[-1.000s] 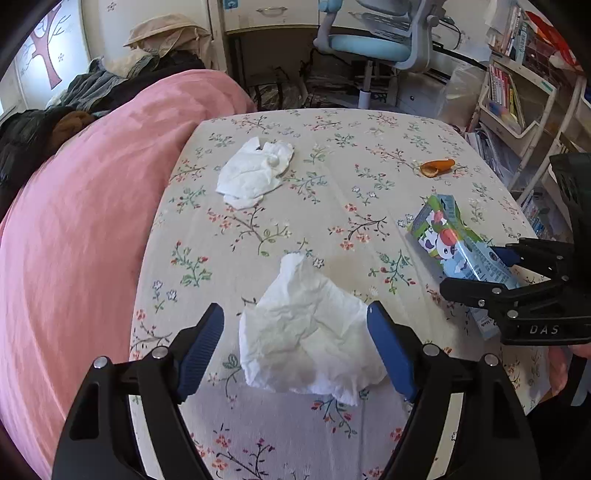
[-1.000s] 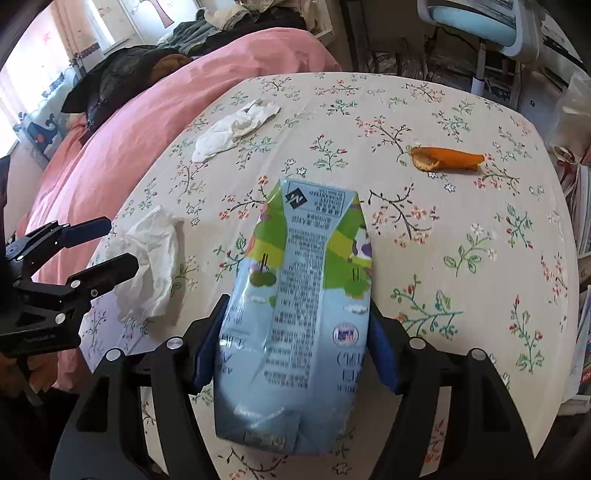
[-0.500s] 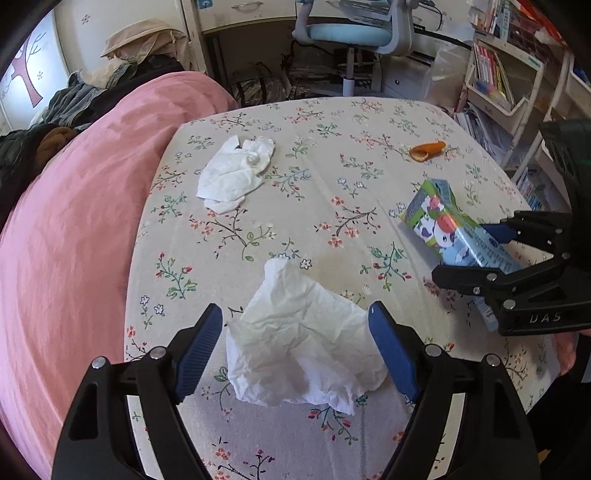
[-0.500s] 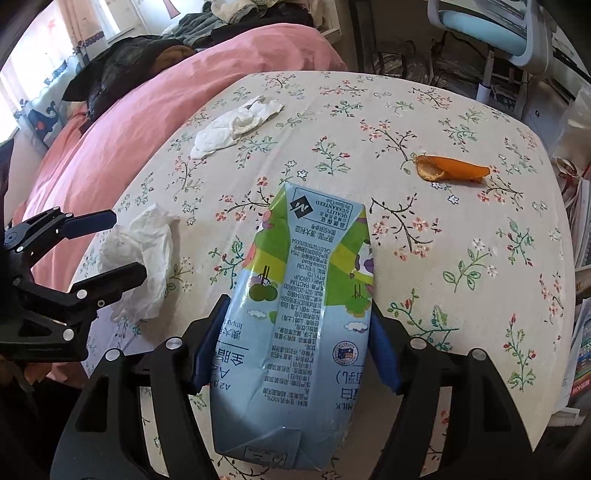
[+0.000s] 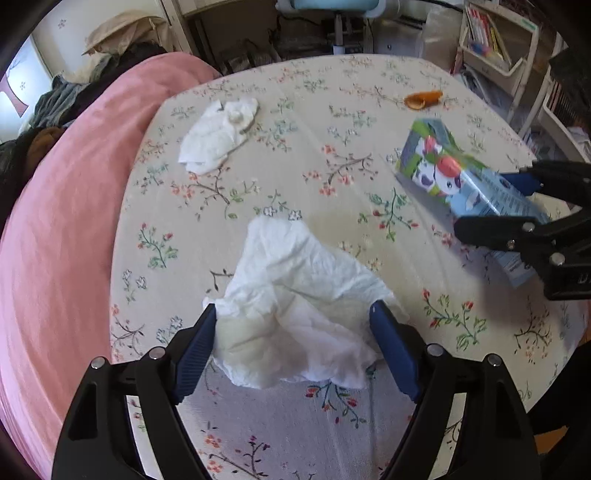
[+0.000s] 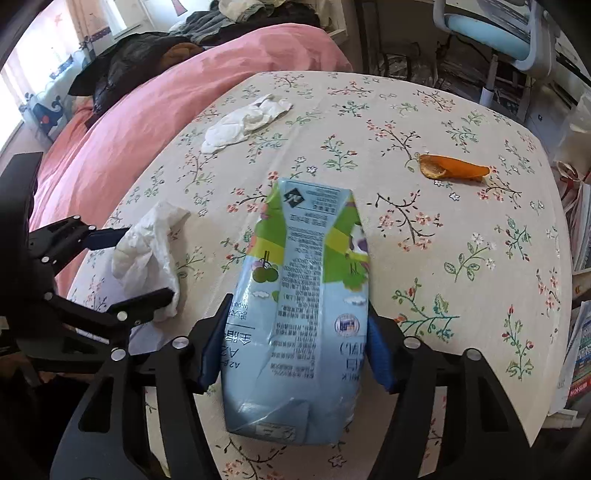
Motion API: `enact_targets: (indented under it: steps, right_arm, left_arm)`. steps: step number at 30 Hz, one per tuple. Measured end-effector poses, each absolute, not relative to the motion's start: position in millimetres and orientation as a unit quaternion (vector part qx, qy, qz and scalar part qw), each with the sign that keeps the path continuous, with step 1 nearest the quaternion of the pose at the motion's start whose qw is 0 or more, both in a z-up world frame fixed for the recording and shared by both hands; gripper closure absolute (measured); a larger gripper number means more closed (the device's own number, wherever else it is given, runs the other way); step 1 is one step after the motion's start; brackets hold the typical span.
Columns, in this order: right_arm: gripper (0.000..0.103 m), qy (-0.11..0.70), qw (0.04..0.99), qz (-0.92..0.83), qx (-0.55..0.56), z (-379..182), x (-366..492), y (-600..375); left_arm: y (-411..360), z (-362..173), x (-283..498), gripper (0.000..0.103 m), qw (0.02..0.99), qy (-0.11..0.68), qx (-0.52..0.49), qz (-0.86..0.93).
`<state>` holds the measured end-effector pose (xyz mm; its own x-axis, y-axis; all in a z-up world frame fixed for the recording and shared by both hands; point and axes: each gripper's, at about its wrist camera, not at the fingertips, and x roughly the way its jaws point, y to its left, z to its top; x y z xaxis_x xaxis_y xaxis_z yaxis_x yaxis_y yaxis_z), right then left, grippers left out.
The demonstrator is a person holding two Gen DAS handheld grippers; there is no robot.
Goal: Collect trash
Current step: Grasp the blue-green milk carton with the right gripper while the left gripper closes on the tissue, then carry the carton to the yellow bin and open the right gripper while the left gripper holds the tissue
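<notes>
A crumpled white tissue [image 5: 295,288] [image 6: 147,254] lies on the flowered tablecloth [image 5: 332,110]. My left gripper [image 5: 291,310] [image 6: 147,264] stands open low over it, one blue pad at each side of the tissue. A blue and green milk carton [image 6: 306,277] [image 5: 443,173] lies lengthwise between the pads of my right gripper [image 6: 297,310] [image 5: 484,201]. Those jaws are closing and both pads touch the carton's sides. A second crumpled tissue [image 5: 218,133] [image 6: 247,122] lies at the far left of the table. An orange peel [image 5: 423,99] [image 6: 452,170] lies at the far right.
Pink bedding [image 5: 55,240] [image 6: 166,92] presses against the table's left edge, with dark clothes piled behind it. A light blue office chair [image 6: 487,33] stands beyond the far edge. Shelves with books [image 5: 495,44] line the right side.
My left gripper has sunk toward the near tissue, so its pads now flank the tissue's near part. The right gripper's pads have drawn in slightly against the carton.
</notes>
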<state>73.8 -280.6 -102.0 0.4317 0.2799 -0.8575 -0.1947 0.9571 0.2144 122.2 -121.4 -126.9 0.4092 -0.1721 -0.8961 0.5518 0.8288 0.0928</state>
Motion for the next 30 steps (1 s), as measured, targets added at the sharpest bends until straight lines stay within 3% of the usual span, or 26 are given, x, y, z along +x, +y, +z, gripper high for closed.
enact_targets:
  steps: [3, 5, 7, 9, 19, 26, 30]
  right_arm:
    - [0.043, 0.511, 0.847, 0.142, 0.042, -100, 70, -280]
    - [0.043, 0.509, 0.847, 0.143, 0.05, -98, 68, -282]
    - [0.043, 0.507, 0.847, 0.145, 0.064, -97, 66, -285]
    - [0.043, 0.504, 0.847, 0.151, 0.082, -93, 63, -288]
    - [0.044, 0.488, 0.847, 0.166, 0.128, -79, 46, -288]
    - [0.044, 0.5, 0.856, 0.132, 0.019, -89, 25, -261]
    - [0.044, 0.504, 0.852, 0.137, 0.038, -100, 15, -258]
  left_arm:
    - [-118, -127, 123, 0.036, 0.817, 0.501, 0.169, -0.23]
    - [-118, -125, 120, 0.053, 0.818, 0.496, 0.17, -0.234]
    - [-117, -123, 117, 0.078, 0.82, 0.496, 0.166, -0.234]
    - [-115, -119, 114, 0.083, 0.825, 0.49, 0.165, -0.23]
    - [-100, -80, 91, 0.086, 0.871, 0.423, 0.116, -0.221]
    - [-83, -59, 68, 0.086, 0.891, 0.395, 0.071, -0.213]
    - [-74, -50, 46, 0.086, 0.897, 0.382, 0.046, -0.217]
